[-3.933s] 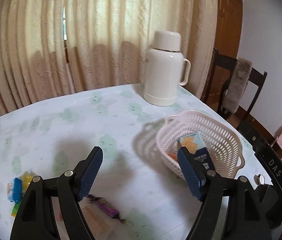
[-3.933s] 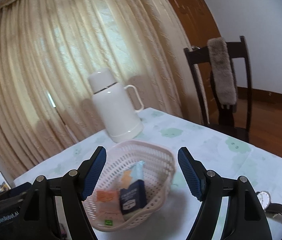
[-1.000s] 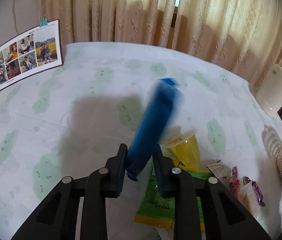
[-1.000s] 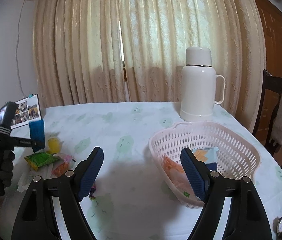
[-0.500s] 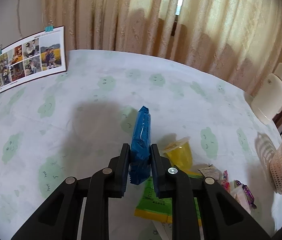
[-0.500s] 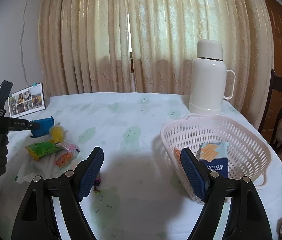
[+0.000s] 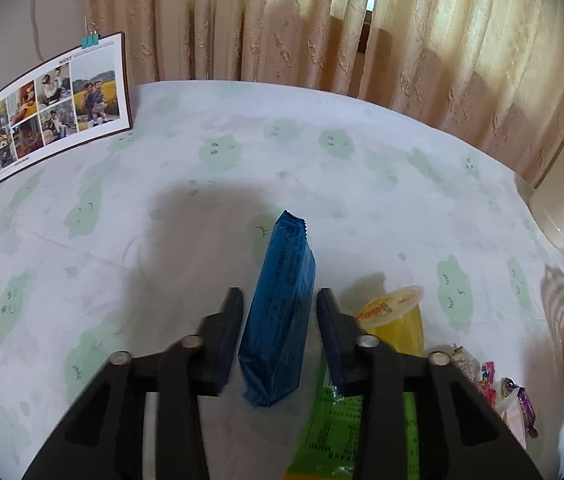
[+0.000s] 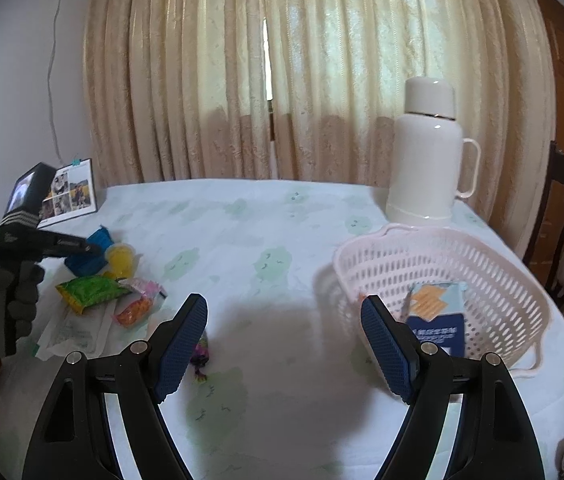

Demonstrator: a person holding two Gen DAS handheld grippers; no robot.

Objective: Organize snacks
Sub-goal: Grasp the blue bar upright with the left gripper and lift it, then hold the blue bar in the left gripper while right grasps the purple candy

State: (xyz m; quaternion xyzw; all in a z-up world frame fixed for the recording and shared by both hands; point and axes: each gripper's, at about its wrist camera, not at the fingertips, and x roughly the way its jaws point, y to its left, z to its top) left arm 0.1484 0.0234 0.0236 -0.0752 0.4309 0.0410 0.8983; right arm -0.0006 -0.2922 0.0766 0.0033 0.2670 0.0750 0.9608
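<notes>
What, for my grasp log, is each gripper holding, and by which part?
Nothing. Left gripper: jaws opening, pads just off the blue packet between them, near its bottom. Right gripper: empty.

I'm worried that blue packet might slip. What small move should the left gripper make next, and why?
Probably close the left gripper firmly onto the blue packet before carrying it anywhere. Its jaws are opening and there is a slight gap to the packet's sides, so the hold looks loose. The pink basket, where snacks are collected, sits across the table.
</notes>
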